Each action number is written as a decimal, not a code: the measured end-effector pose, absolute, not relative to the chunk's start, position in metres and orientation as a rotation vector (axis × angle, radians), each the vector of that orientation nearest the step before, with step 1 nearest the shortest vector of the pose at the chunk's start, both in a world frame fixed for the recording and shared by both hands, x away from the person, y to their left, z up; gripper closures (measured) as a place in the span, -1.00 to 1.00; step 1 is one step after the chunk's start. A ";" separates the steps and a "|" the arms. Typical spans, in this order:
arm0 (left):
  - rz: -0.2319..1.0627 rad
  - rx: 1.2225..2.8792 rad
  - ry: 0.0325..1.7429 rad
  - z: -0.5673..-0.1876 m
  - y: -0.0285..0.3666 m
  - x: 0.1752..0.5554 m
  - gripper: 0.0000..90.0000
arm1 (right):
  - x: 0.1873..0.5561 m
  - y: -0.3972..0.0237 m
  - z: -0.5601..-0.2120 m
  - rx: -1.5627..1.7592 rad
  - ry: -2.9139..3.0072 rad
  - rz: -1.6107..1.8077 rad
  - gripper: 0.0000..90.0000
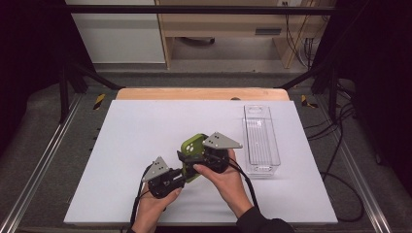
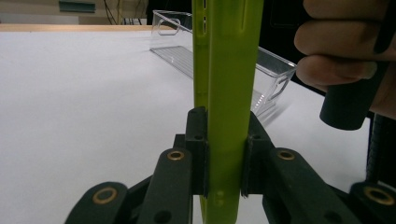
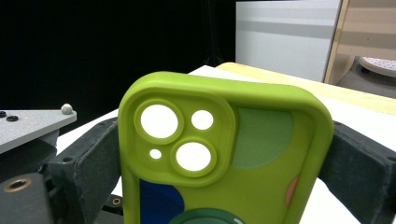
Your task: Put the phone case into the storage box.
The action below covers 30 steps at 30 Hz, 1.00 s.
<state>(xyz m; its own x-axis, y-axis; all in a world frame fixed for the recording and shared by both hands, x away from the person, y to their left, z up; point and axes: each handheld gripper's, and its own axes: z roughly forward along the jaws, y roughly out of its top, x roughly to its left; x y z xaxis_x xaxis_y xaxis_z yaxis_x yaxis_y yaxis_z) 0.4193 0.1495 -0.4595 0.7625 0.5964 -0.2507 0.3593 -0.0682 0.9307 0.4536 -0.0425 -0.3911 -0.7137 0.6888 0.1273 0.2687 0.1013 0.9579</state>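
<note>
A lime-green phone case (image 1: 193, 145) with round camera holes is held over the white board between both grippers. In the left gripper view the case (image 2: 231, 70) stands edge-on, and my left gripper (image 2: 223, 135) is shut on its thin lower part. In the right gripper view the back of the case (image 3: 261, 154) faces the camera, showing blue and dark green patches. My right gripper (image 3: 224, 177) spans its width, with a jaw against each long side. From above, the left gripper (image 1: 183, 177) sits at the case's near end and the right gripper (image 1: 190, 159) just right of it.
A clear plastic bin (image 1: 261, 141) lies lengthwise on the right of the white board (image 1: 145, 126), close to my right hand (image 1: 228, 182). A wooden table edge (image 1: 201, 93) runs along the back. Cables trail from both grippers toward the near edge.
</note>
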 end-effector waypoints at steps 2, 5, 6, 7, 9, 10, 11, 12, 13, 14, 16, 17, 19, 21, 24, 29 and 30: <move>0.233 1.682 0.768 -0.460 0.150 0.420 0.70 | 0.453 -0.043 -0.391 0.940 2.031 1.647 -0.80; 0.236 1.683 0.774 -0.461 0.151 0.420 0.70 | 0.453 -0.043 -0.391 0.942 2.032 1.649 -0.76; 0.238 1.684 0.774 -0.461 0.151 0.420 0.70 | 0.453 -0.043 -0.391 0.942 2.033 1.648 -0.76; 0.238 1.684 0.774 -0.461 0.151 0.420 0.70 | 0.453 -0.043 -0.391 0.945 2.035 1.647 -0.75; 0.242 1.687 0.774 -0.461 0.151 0.420 0.70 | 0.453 -0.043 -0.391 0.950 2.038 1.646 -0.72; 0.244 1.688 0.774 -0.461 0.151 0.420 0.70 | 0.453 -0.043 -0.391 0.951 2.038 1.647 -0.71; 0.245 1.689 0.774 -0.461 0.151 0.420 0.70 | 0.453 -0.043 -0.391 0.952 2.041 1.647 -0.70; 0.247 1.690 0.774 -0.461 0.151 0.420 0.70 | 0.453 -0.043 -0.391 0.954 2.041 1.647 -0.70; 0.248 1.691 0.773 -0.461 0.151 0.420 0.70 | 0.453 -0.043 -0.391 0.957 2.041 1.647 -0.70; 0.249 1.693 0.772 -0.461 0.151 0.420 0.70 | 0.453 -0.043 -0.391 0.958 2.041 1.646 -0.70; 0.253 1.696 0.771 -0.461 0.150 0.420 0.70 | 0.452 -0.043 -0.390 0.963 2.044 1.642 -0.69; 0.253 1.696 0.772 -0.461 0.151 0.420 0.70 | 0.452 -0.043 -0.390 0.963 2.044 1.640 -0.69; 0.257 1.699 0.772 -0.461 0.151 0.420 0.70 | 0.452 -0.042 -0.390 0.968 2.042 1.640 -0.68; 0.260 1.702 0.773 -0.462 0.151 0.421 0.70 | 0.452 -0.042 -0.390 0.970 2.047 1.632 -0.67; 0.267 1.705 0.774 -0.462 0.151 0.421 0.70 | 0.452 -0.042 -0.389 0.977 2.061 1.613 -0.66; 0.285 1.701 0.783 -0.462 0.152 0.421 0.70 | 0.452 -0.039 -0.386 0.989 2.065 1.586 -0.64; 0.288 1.700 0.783 -0.462 0.153 0.421 0.70 | 0.452 -0.038 -0.386 0.991 2.064 1.584 -0.64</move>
